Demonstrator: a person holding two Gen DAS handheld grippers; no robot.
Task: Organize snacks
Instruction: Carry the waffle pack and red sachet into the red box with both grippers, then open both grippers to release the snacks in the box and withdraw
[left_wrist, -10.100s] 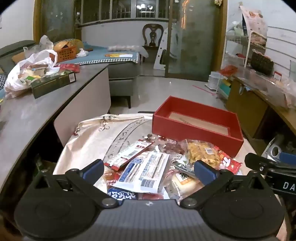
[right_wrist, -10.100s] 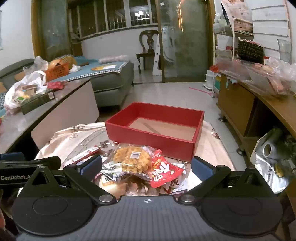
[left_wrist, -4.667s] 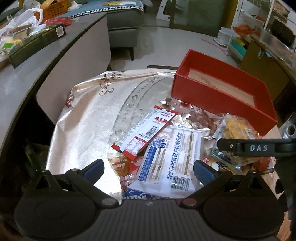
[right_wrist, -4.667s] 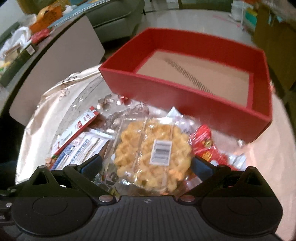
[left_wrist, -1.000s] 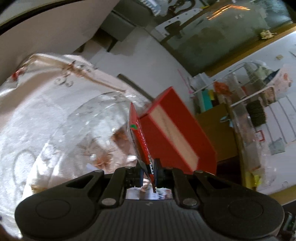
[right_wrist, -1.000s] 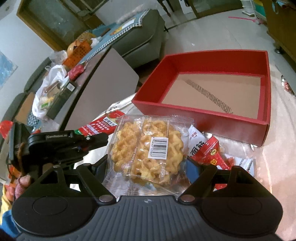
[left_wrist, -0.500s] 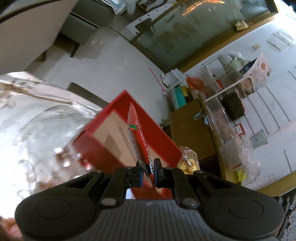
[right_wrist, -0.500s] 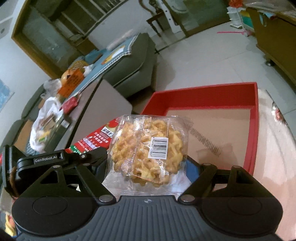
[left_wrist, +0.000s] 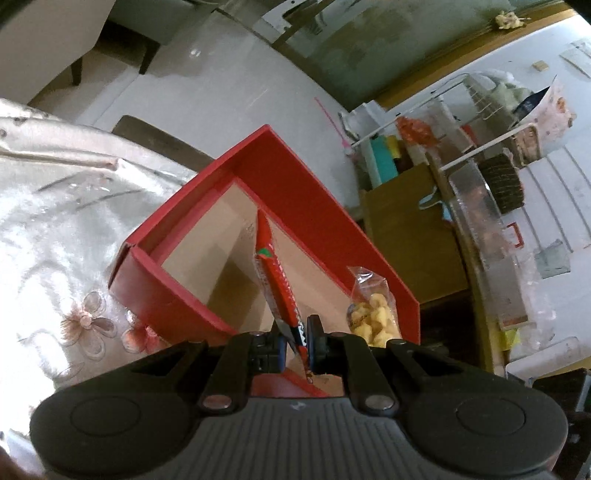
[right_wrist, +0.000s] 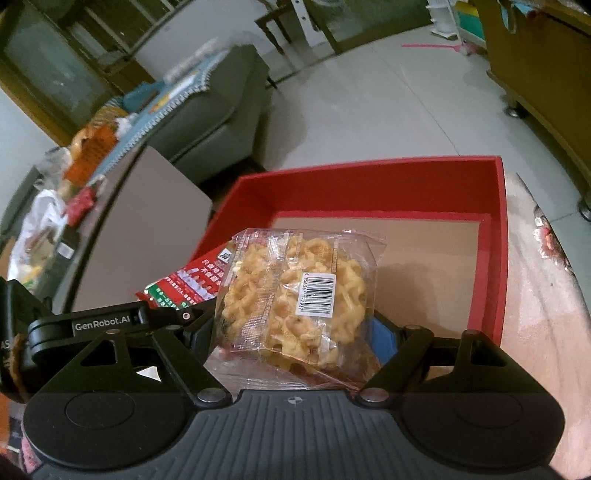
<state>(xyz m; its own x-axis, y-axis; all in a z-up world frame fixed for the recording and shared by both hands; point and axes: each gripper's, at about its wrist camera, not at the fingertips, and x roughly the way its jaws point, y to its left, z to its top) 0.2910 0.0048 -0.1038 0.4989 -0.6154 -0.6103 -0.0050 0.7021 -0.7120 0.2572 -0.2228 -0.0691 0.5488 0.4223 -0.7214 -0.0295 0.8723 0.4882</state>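
Observation:
My left gripper is shut on a thin red snack packet, held edge-on over the open red box. My right gripper is shut on a clear bag of yellow waffle snacks, held above the near left part of the red box. In the right wrist view the left gripper and its red packet sit just left of the bag. The bag also shows in the left wrist view. The box's brown floor is bare.
The box stands on a shiny flowered tablecloth. A wooden cabinet and wire shelves lie beyond the box. A grey sofa and a cluttered counter lie to the left.
Both grippers have moved forward over the red box with their snacks still held. The box now fills more of both views.

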